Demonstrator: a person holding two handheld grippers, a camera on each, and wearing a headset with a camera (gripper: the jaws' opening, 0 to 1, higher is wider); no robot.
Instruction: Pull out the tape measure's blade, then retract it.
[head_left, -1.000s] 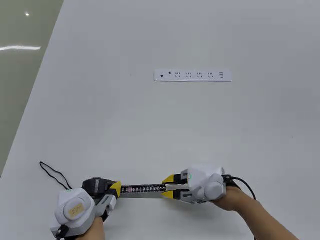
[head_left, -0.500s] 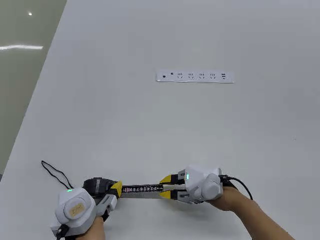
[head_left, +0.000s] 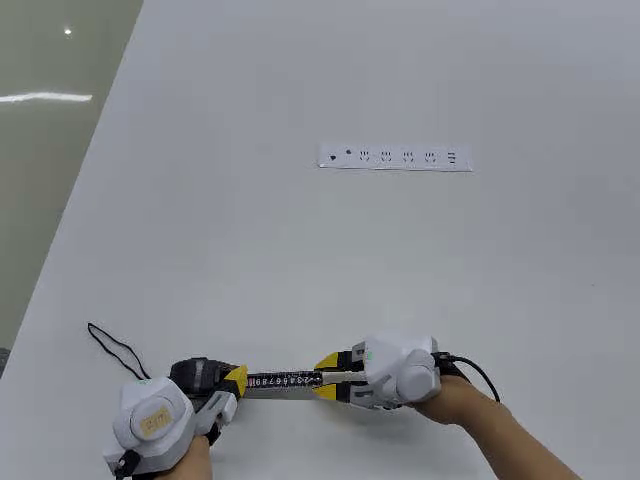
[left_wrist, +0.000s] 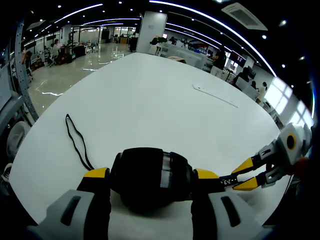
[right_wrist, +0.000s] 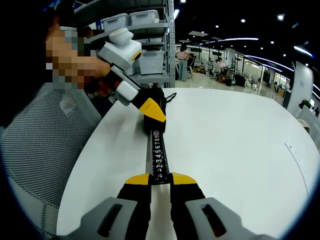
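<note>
A: What's the biggest thing here?

B: A white workbench (head_left: 400, 260), broad and plain. At its near edge the left gripper (head_left: 215, 385) and the right gripper (head_left: 325, 377) face each other, each in a hand.

A: And their jaws?

B: In the left gripper view the yellow-tipped jaws of the left gripper (left_wrist: 151, 175) are spread fairly wide and clamp the sides of the tape measure (left_wrist: 150, 175), a black case. The right gripper (right_wrist: 160, 178) has its jaws narrow, pinching the end of the blade (right_wrist: 156, 150).

A: So where does the tape measure lie?

B: Near-left on the table, case (head_left: 200, 375) in the left jaws, with the blade (head_left: 283, 380) stretched rightward to the right jaws, just above the surface.

A: Anything readable?

B: The blade is dark with white digits; in the right gripper view 3 through 9 can be made out. A tan sticker on the left gripper's body is too small to read.

A: What else?

B: A white power strip (head_left: 395, 157) lies far off, well apart. A thin black lanyard (head_left: 115, 345) loops on the table left of the case.
</note>
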